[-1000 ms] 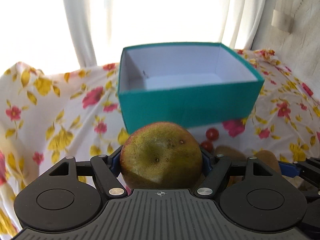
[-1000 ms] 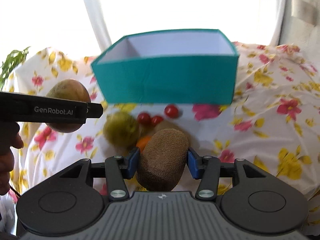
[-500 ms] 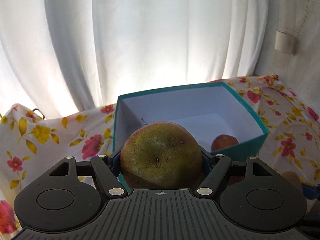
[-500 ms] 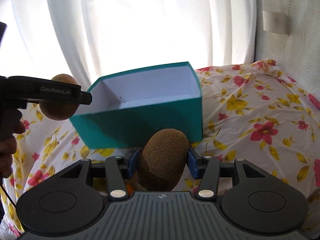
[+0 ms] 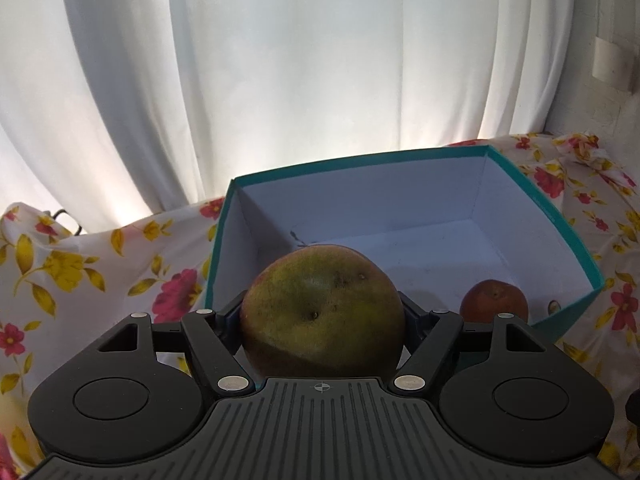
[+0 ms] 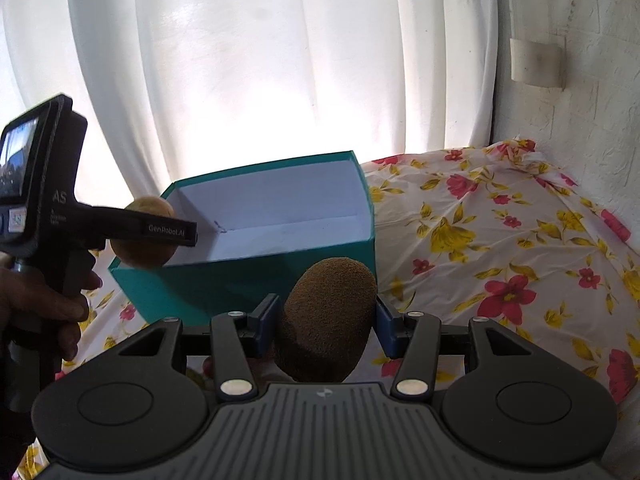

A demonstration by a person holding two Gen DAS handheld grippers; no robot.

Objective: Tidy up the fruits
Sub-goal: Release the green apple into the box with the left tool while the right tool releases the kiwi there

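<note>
My left gripper [image 5: 322, 312] is shut on a round green-brown fruit [image 5: 322, 312] and holds it above the near left rim of the open teal box [image 5: 560, 220]. A small reddish-brown fruit [image 5: 494, 300] lies inside the box at its near right corner. My right gripper [image 6: 325, 320] is shut on a brown kiwi [image 6: 325, 320], raised in front of the box's [image 6: 280, 276] near right corner. In the right wrist view the left gripper [image 6: 160, 232] with its fruit [image 6: 140, 254] hangs over the box's left edge.
The box stands on a white cloth with red and yellow flowers [image 6: 500, 240]. White curtains [image 5: 280, 80] hang close behind the box. A rough white wall [image 6: 580, 100] rises at the right. A hand [image 6: 36, 300] holds the left gripper's handle.
Both grippers have risen and moved toward the box with their fruits. The loose fruits on the cloth have dropped out of view. The left fruit now sits over the box's rim.
</note>
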